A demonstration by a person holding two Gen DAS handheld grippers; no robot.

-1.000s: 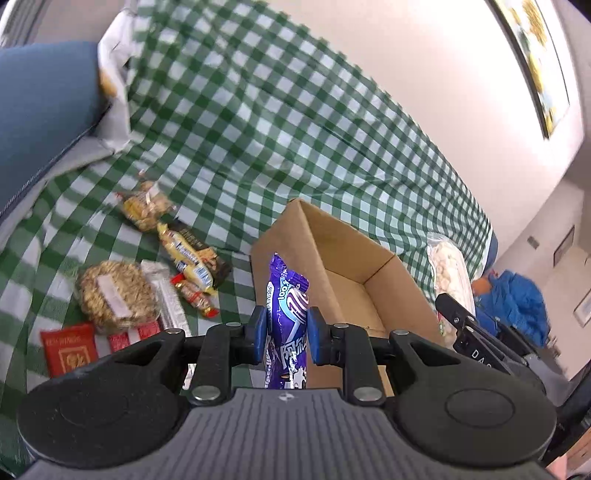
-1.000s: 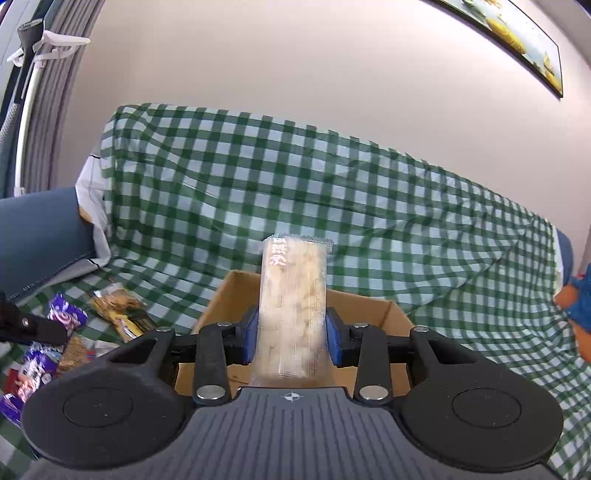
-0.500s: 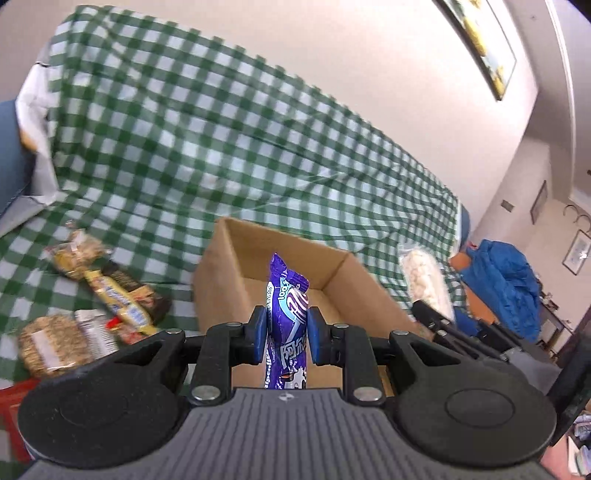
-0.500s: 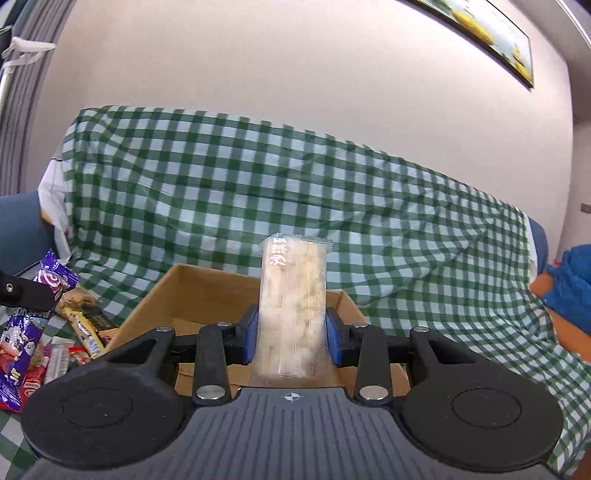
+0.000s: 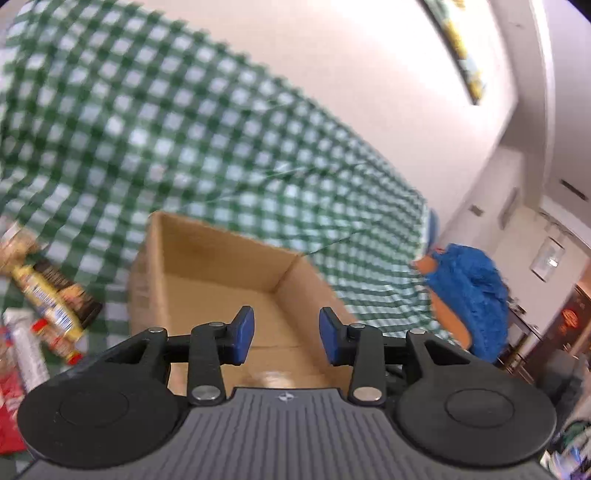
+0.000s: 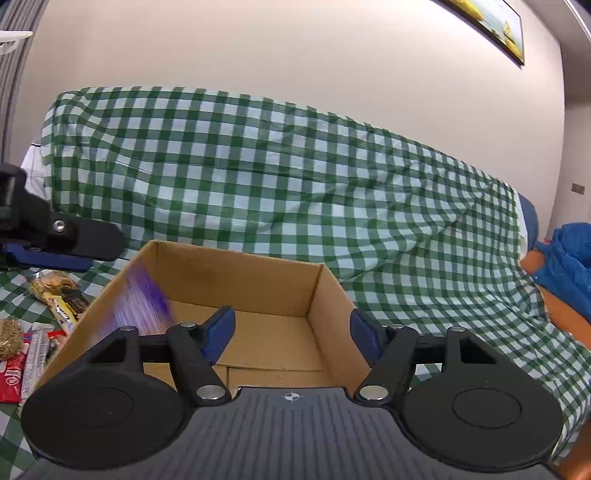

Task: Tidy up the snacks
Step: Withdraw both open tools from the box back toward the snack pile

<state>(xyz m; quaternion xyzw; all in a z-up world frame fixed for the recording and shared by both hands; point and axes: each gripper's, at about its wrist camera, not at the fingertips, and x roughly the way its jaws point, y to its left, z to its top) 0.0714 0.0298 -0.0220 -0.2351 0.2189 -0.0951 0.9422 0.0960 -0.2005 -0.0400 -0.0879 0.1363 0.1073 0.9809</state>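
An open cardboard box [image 5: 207, 266] [image 6: 332, 295] stands on a green checked cloth. My left gripper [image 5: 282, 334] is open and empty above the box's near side. My right gripper [image 6: 290, 330] is open and empty over the box. A purple snack packet [image 6: 142, 299] shows as a blur falling inside the box at its left wall. The pale cracker pack is not visible. Several loose snacks [image 5: 48, 299] [image 6: 55, 295] lie on the cloth left of the box. The left gripper's arm [image 6: 62, 236] shows at the left of the right wrist view.
The checked cloth [image 6: 295, 177] covers a sofa seat and back. A blue and orange bundle [image 5: 469, 291] [image 6: 569, 258] lies at the right end. A red packet [image 6: 11, 376] and a nut bar [image 6: 9, 338] lie at the far left. A framed picture [image 6: 491, 26] hangs on the wall.
Both grippers have opened and let go of their snacks. The purple packet is dropping into the box; the cracker pack is gone from the right gripper. The left view swung right.
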